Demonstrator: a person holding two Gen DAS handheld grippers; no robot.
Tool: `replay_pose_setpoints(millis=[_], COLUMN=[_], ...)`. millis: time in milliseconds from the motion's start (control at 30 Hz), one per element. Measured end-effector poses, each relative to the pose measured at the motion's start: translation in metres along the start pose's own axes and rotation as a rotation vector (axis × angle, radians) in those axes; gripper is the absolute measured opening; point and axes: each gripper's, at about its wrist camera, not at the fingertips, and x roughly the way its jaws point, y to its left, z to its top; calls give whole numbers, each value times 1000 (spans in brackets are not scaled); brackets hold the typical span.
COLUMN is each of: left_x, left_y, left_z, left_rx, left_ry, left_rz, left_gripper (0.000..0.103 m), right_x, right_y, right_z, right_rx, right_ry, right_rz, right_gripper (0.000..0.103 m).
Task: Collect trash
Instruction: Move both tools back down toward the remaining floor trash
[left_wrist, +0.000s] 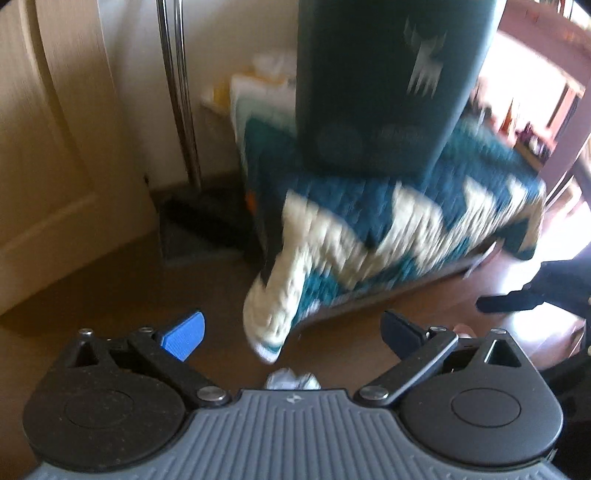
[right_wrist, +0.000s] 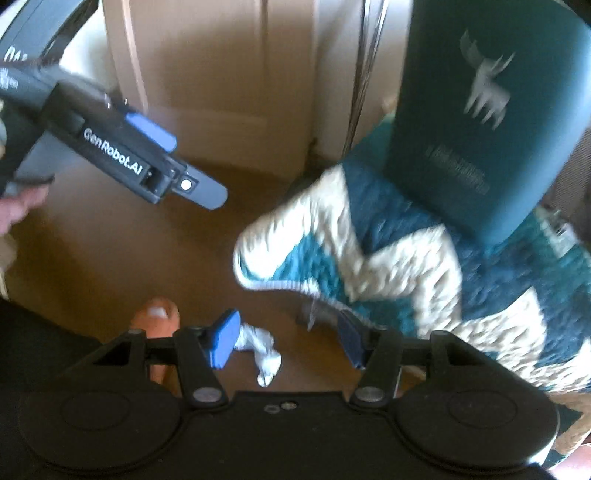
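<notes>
— Down on the brown floor (right_wrist: 110, 258), just ahead of your right gripper (right_wrist: 284, 339), lies the crumpled white paper (right_wrist: 264, 350); nothing looks collected yet.

— So where do my fingers stand?

— Your right fingers are spread wide and empty, with the paper lying between them, closer to the left blue pad (right_wrist: 223, 338). Your left gripper (left_wrist: 295, 332) is just as wide open and holds nothing; from its camera, only the top of the paper peeks over the gripper body.

— What's in your way, as you see it?

— The teal-and-cream blanket (right_wrist: 388, 266) hangs off the seat right beside the paper, its corner close to your right finger, so it might snag. Your bare toe (right_wrist: 157, 317) rests near the other side. The teal chair back (right_wrist: 487, 129) and a metal pole (left_wrist: 181, 92) stand farther off. I see no bin in either view.
</notes>
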Motion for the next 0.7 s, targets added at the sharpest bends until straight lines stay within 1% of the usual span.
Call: replay_pose_setpoints(millis=[167, 233, 300, 400, 467, 567, 700], left_x=[64, 93, 122, 165, 191, 227, 271], left_y=[13, 16, 20, 22, 22, 22, 18], left_z=[-36, -51, -64, -83, -93, -106, -119], left_rx=[-8, -21, -55, -87, -104, -140, -162], left_ry=[115, 170, 236, 323, 370, 419, 450], left_rz=[-10, -18, -19, -15, -12, -8, -4], left_gripper=[102, 102, 102, 102, 102, 102, 102], right_x=[61, 84, 109, 150, 171, 203, 241], right_y=[3, 8, 13, 22, 27, 39, 54], right_z=[-23, -37, -50, -74, -88, -109, -136], right_rx=[20, -3, -46, -67, -85, -144, -224], right_ry=[107, 128, 159, 254, 297, 364, 441], right_rz=[70, 79, 77, 104, 125, 168, 218], right_gripper=[58, 58, 58, 58, 58, 58, 57])
